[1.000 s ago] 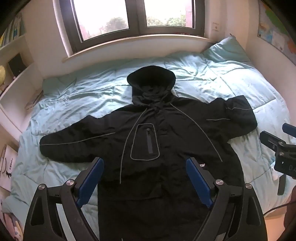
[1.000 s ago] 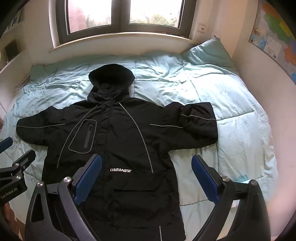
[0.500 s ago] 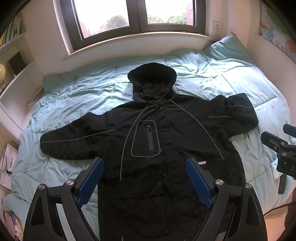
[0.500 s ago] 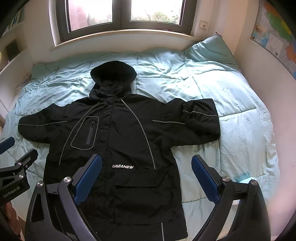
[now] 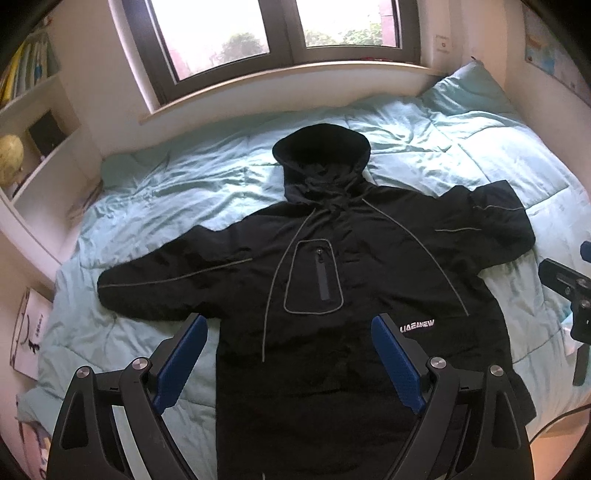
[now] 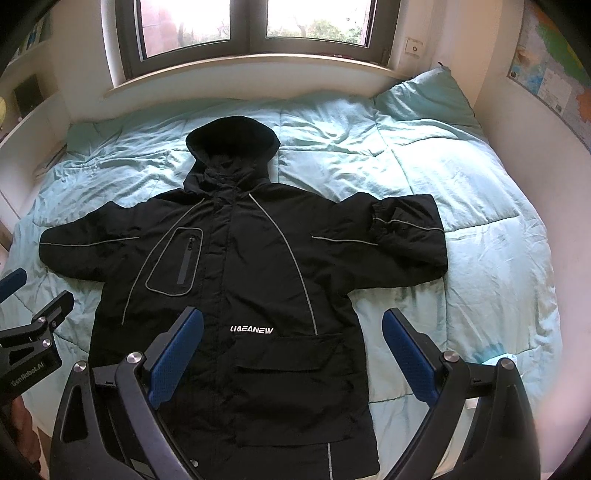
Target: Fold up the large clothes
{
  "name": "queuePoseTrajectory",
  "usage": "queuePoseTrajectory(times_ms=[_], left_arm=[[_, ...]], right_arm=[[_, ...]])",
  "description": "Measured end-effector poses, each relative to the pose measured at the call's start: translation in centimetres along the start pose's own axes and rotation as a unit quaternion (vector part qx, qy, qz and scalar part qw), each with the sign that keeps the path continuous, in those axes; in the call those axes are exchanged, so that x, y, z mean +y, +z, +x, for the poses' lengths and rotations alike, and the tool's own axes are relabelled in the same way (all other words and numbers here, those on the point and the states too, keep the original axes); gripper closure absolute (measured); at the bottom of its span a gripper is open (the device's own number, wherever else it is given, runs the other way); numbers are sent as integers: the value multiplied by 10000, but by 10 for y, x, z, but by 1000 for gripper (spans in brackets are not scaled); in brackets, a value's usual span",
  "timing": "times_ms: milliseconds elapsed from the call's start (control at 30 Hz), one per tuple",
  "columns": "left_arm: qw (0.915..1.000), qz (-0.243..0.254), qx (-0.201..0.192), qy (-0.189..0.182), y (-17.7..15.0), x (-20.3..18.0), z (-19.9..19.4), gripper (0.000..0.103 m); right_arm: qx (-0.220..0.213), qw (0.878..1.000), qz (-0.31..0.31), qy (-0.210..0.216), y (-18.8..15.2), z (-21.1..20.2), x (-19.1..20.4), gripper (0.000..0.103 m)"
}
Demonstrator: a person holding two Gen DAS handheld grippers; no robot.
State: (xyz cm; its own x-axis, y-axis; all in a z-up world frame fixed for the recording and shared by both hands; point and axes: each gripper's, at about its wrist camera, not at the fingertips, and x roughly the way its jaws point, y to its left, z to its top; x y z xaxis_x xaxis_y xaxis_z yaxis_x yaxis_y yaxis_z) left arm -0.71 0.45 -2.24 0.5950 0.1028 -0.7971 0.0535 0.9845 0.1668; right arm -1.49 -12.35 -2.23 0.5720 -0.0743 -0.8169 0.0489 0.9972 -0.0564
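Left wrist view puts the left gripper (image 5: 288,354) nearest, its black metal arms ending in ribbed blue pads (image 5: 181,360), spread wide with nothing between them, hovering above the lower body of the jacket (image 5: 332,280). Seen from the right wrist, the right gripper (image 6: 291,350) is likewise spread apart and empty, over the jacket's hem side and the bare quilt beside it. The jacket is black, smooth woven shell fabric with thin grey piping, a zipped chest pocket (image 5: 317,277) outlined in grey and white lettering (image 6: 252,329) on the front. It lies face up and flat on a rumpled pale turquoise quilt (image 6: 461,192), sleeves stretched out to both sides, the right-hand cuff bunched, the rounded hood (image 6: 232,138) pointing to the window (image 6: 251,26). Beyond the hood a puffy turquoise pillow (image 6: 424,98) leans in the corner. White shelves (image 5: 40,122) with a globe (image 5: 11,158) stand at far left; a map (image 6: 550,81) hangs on the right wall.
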Motion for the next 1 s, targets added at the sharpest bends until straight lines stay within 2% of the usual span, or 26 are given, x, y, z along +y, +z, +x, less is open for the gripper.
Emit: queuePoseTrajectory(times_ms=[133, 367, 800, 900, 1000], left_arm=[[10000, 53, 4, -10, 2, 1, 4, 12], [9994, 274, -90, 181, 7, -6, 7, 12], [9997, 96, -172, 155, 27, 3, 14, 12], [9998, -62, -161, 57, 31, 16, 16, 12], [9992, -208, -138, -325, 36, 28, 20, 12]], right_arm=[[47, 10000, -31, 41, 4, 5, -1, 5], [91, 9999, -40, 57, 12, 13, -1, 5], [-1, 9999, -13, 102, 38, 22, 0, 5], [-32, 9998, -23, 171, 46, 25, 5, 5], [-78, 9997, -83, 207, 54, 28, 12, 5]])
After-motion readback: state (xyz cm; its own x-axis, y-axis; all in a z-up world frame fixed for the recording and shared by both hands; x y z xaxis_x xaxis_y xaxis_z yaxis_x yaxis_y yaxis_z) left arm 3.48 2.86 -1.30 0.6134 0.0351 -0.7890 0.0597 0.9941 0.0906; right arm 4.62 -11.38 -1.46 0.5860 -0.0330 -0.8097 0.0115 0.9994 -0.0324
